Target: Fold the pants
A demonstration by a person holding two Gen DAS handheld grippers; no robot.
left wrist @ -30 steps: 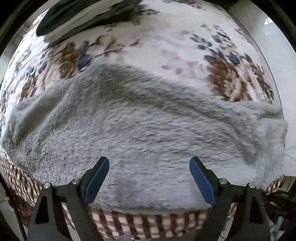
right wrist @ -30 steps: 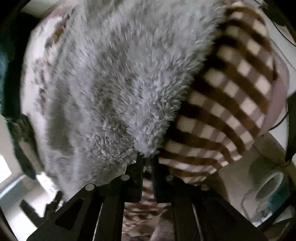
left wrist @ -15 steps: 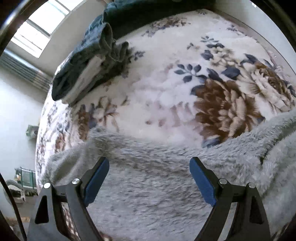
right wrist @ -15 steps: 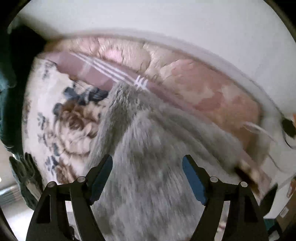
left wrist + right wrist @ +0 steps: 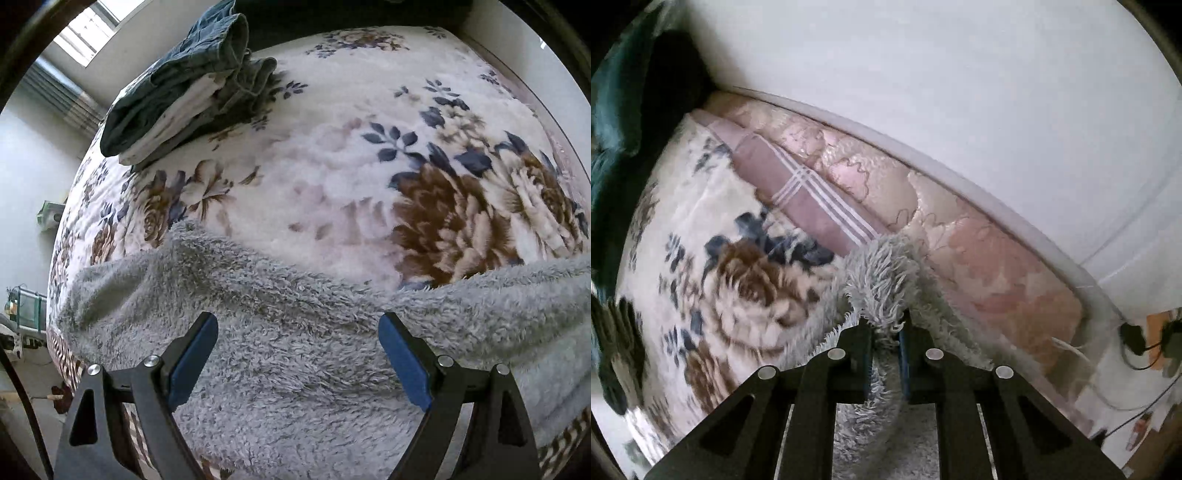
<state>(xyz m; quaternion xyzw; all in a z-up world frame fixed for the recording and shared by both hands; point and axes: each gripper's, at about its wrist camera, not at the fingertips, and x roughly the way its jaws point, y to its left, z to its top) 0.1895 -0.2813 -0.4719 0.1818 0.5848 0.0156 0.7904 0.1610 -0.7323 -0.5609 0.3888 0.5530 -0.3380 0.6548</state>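
Observation:
The fluffy grey pants [image 5: 277, 280] lie spread across the near part of a floral blanket [image 5: 351, 147] on a bed. My left gripper [image 5: 295, 321] hovers just over the grey pile with its blue pads wide apart and nothing pinched between them. In the right wrist view a bunched fold of the grey pants [image 5: 882, 266] rises between the fingers of my right gripper [image 5: 885, 325]. Its jaws are closing and the pads squeeze that fold, close to the side of the bed by the wall.
A stack of folded dark and white clothes [image 5: 184, 92] sits at the far left of the bed. A brown checked cover [image 5: 62, 354] shows under the pants. A pink mattress edge [image 5: 979, 266] and a white wall [image 5: 960, 92] border the right side. Cables [image 5: 1137, 343] lie at the lower right.
The left view has swung from the pants to the far bed. The right gripper let go of the pants edge, opened, travelled to the wall side and closed on a fold.

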